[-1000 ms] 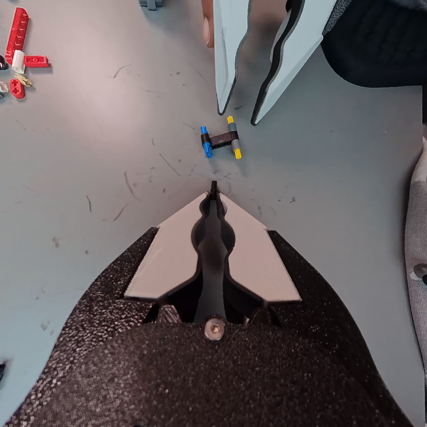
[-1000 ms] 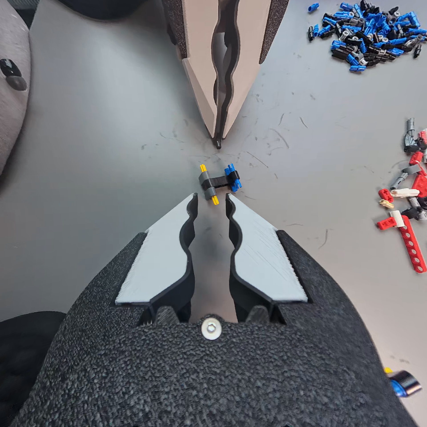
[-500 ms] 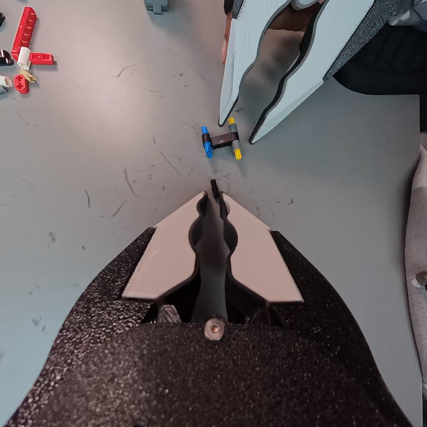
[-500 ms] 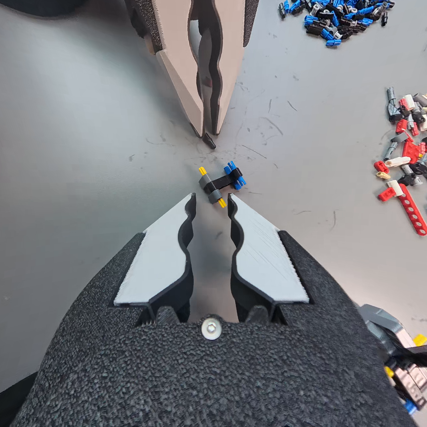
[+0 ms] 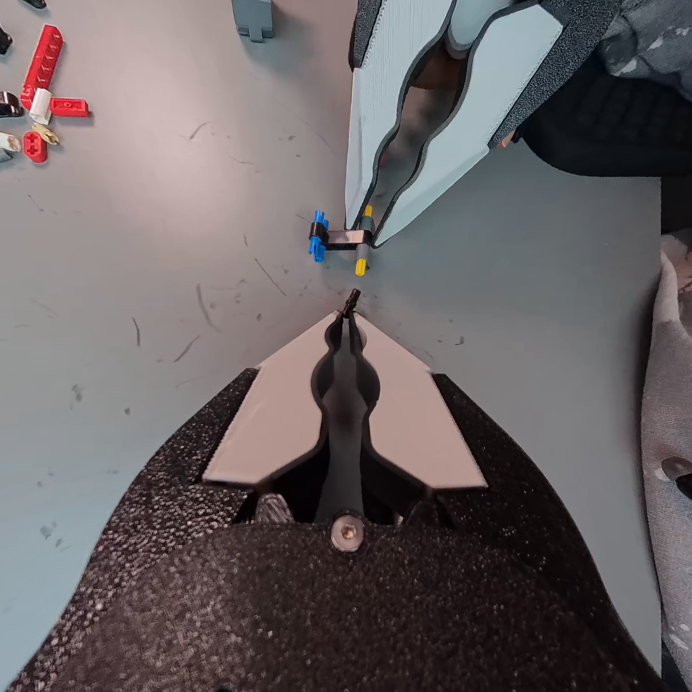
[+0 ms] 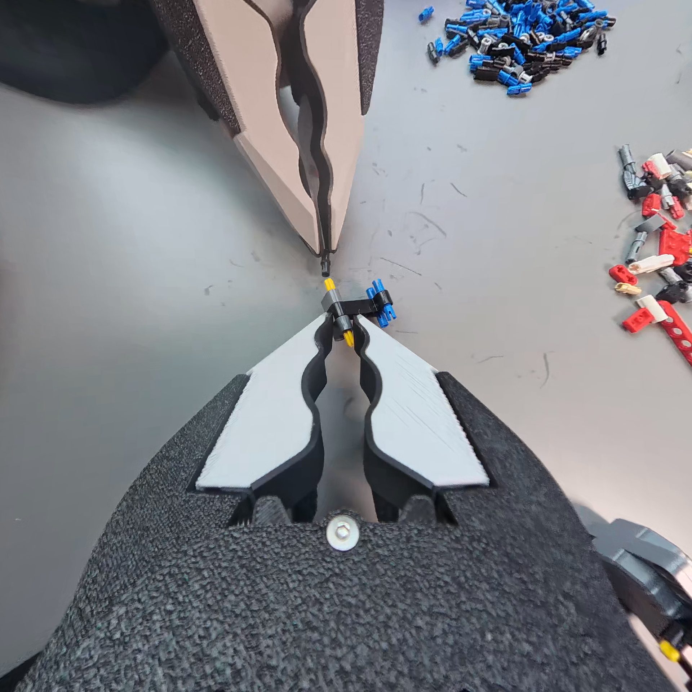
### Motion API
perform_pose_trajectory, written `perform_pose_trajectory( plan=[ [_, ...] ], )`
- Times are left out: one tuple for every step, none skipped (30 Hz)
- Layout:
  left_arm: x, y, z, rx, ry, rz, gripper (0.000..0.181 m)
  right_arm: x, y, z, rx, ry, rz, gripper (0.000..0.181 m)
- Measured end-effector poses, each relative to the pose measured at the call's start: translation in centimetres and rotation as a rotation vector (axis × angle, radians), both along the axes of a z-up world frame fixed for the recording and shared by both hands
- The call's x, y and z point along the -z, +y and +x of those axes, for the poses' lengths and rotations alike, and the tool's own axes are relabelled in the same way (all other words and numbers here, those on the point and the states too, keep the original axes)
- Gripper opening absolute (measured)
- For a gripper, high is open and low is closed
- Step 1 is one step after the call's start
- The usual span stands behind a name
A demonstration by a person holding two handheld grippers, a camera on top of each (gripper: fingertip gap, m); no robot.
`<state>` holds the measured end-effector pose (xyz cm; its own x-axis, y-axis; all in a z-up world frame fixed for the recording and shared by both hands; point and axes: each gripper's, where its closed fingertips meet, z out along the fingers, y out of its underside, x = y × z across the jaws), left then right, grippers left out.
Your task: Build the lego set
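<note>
Grey surface [image 5: 149, 262] at centre of the left wrist view: left hand-held gripper [image 5: 346, 318] clenched on a black pin [image 5: 352, 297]; in the right wrist view, right hand-held gripper [image 6: 342, 322] pinches the small assembly [image 6: 355, 307] mid-frame, best held level for insertion.

From my right gripper [image 6: 342, 321], the small assembly [image 6: 355, 306] sits at the fingertips on the table [image 6: 149, 262], its axle end between them and its pin end off to the right. Straight ahead, just beyond it, my left gripper [image 6: 326, 251] points back at me with a small pin [image 6: 325, 264] at its tip. A heap of pins [image 6: 524, 45] lies far ahead-right; mixed loose parts [image 6: 662, 239] lie well out right.
</note>
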<state>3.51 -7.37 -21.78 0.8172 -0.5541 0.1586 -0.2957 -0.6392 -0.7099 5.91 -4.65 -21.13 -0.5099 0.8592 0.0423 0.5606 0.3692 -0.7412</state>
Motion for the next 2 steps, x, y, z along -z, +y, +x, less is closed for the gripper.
perform_pose_trajectory(
  plan=[
    [-0.11, -0.07, 0.04, 0.002, -0.008, 0.000, 0.003, -0.16, 0.04, -0.06, 0.009, 0.005, -0.013, 0.010],
    [-0.19, -0.13, 0.11, 0.004, -0.018, -0.003, 0.003, -0.22, 0.11, -0.12, 0.020, 0.004, -0.021, 0.010]
  ],
)
